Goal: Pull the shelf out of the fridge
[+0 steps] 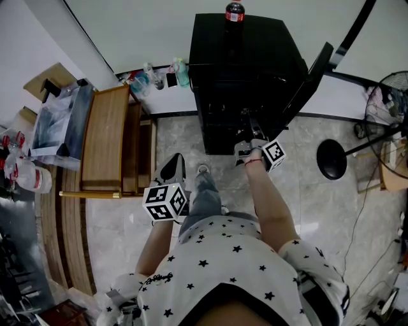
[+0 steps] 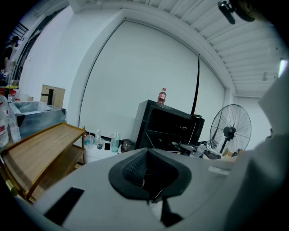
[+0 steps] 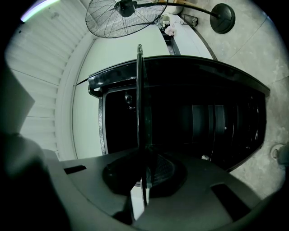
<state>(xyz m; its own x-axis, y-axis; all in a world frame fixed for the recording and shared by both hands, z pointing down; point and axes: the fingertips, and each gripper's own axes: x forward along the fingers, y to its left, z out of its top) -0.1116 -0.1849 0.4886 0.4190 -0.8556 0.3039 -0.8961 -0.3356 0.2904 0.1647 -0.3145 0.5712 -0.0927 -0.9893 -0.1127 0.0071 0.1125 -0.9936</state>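
The small black fridge [image 1: 242, 76] stands against the wall with its door [image 1: 309, 79] swung open to the right and a cola bottle [image 1: 234, 11] on top. My right gripper [image 1: 248, 148] reaches into the fridge's open front. In the right gripper view that gripper [image 3: 145, 173] is shut on the front edge of a thin shelf [image 3: 139, 99], seen edge-on against the dark interior. My left gripper [image 1: 171, 170] hangs lower and to the left, away from the fridge, shut [image 2: 149, 173] with nothing between its pads.
A wooden rack [image 1: 105, 143] stands left of the fridge, with small bottles [image 1: 153, 77] on the wall ledge behind it. A standing fan [image 1: 389, 95] and its round base [image 1: 331, 159] are at the right. The person's knee [image 1: 205, 191] is between the grippers.
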